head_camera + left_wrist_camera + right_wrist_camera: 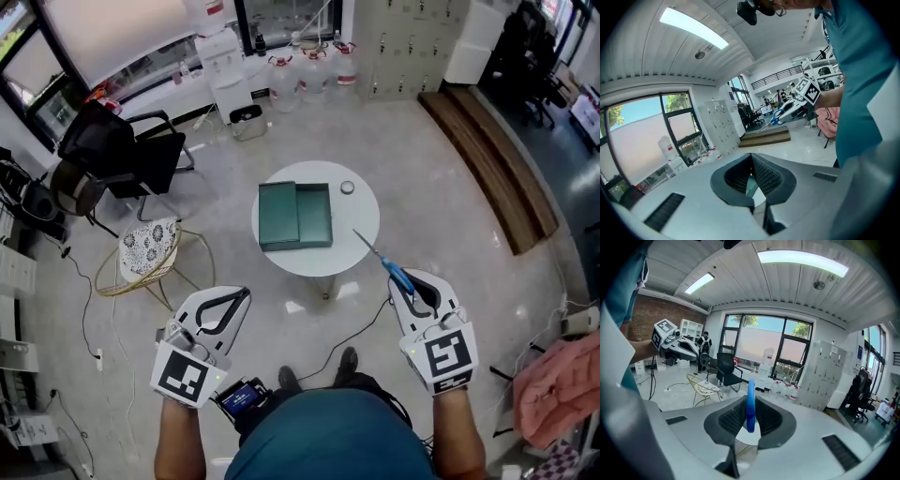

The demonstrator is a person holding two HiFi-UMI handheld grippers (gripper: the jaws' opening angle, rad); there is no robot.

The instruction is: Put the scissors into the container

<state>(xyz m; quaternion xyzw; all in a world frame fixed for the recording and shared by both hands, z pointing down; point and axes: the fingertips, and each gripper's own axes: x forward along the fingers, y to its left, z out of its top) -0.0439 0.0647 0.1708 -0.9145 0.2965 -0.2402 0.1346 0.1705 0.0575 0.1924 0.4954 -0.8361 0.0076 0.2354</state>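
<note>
A green container (315, 213) lies open on the round white table (356, 230), its lid (277, 216) beside it on the left. My right gripper (410, 284) hovers off the table's near right edge, shut on the scissors (397, 275) by their blue handle. The metal blades (367, 243) point up and left over the table rim. In the right gripper view the blue handle (750, 405) stands upright between the pads. My left gripper (241, 298) hangs over the floor at the near left, shut and empty, with its pads (751, 164) meeting.
A small round object (348, 187) sits on the table's far right. A wire stool with a patterned cushion (150, 247) and a black office chair (122, 150) stand at the left. A wooden bench (492, 164) runs along the right, and a cable (352, 333) crosses the floor below the table.
</note>
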